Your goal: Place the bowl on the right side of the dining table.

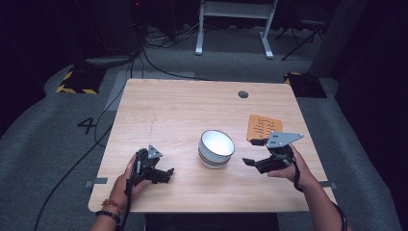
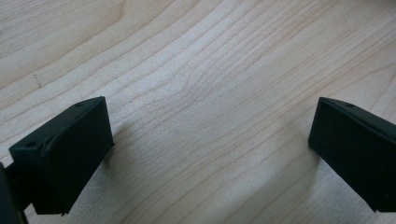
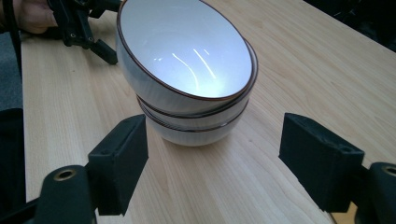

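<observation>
**On the bench: both tools open, stacked bowls ungripped**

Near the middle of the wooden bench (image 1: 183,110), a stack of white bowls (image 1: 216,148) with thin dark rim lines is seen standing. In the right gripper view the top bowl (image 3: 187,51) is shown tilted within the one below it, so that its glossy inside faces the camera.

The right tool (image 1: 254,151) is held just to the right of the stack, its jaws pointed toward the bowls. In its own view the jaws are spread wide, one at each lower corner, and the stack is framed beyond them. Nothing is gripped between the pads, and a strip of bare wood is visible between the jaws and the lowest bowl.

The left tool (image 1: 161,174) is held low over the near left part of the bench, well apart from the bowls. Its jaws are likewise spread wide in the left gripper view, with only wood grain between them; nothing is held. Whether the jaw tips rest on the surface cannot be told.

An orange patterned mat (image 1: 263,127) is seen lying flat behind the right tool.
</observation>
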`<state>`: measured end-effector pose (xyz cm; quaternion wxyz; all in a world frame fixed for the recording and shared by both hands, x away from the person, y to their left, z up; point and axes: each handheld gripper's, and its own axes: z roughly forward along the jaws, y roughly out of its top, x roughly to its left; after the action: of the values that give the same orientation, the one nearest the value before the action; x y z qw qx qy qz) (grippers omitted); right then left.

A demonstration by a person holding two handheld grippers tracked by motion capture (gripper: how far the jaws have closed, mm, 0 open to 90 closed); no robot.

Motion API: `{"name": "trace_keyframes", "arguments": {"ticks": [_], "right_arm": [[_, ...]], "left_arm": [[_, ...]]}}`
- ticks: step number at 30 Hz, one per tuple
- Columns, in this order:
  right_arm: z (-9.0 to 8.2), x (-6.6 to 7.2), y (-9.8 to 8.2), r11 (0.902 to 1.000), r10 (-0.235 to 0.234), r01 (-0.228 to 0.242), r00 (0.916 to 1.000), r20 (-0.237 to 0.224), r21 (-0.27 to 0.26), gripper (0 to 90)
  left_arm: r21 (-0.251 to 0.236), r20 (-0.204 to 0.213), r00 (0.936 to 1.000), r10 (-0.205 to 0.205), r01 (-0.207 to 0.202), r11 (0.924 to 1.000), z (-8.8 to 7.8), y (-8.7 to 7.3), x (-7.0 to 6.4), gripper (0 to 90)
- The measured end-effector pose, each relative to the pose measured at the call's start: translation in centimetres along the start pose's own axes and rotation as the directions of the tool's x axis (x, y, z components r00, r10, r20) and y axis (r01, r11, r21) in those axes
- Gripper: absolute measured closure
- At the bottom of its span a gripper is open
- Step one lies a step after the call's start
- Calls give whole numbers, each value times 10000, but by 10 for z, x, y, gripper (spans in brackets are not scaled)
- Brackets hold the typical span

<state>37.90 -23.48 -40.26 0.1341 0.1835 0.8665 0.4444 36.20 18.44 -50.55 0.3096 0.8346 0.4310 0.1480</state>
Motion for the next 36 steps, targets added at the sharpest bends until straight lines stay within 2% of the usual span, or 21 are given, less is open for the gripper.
{"name": "trace_keyframes", "arguments": {"ticks": [6, 17, 36], "right_arm": [[8, 7, 10, 9998, -161, 164, 9996, -212, 129, 236], [23, 19, 31, 9971, -721, 736, 9944, -777, 173, 240], [55, 28, 43, 9922, -1028, 1121, 9831, -1513, 542, 261]], "left_arm": [[5, 0, 10000, -2, 2, 10000, 0, 0, 0, 0], [-1, 1, 10000, 2, -2, 10000, 0, 0, 0, 0], [4, -2, 10000, 3, -3, 10000, 0, 0, 0, 0]]}}
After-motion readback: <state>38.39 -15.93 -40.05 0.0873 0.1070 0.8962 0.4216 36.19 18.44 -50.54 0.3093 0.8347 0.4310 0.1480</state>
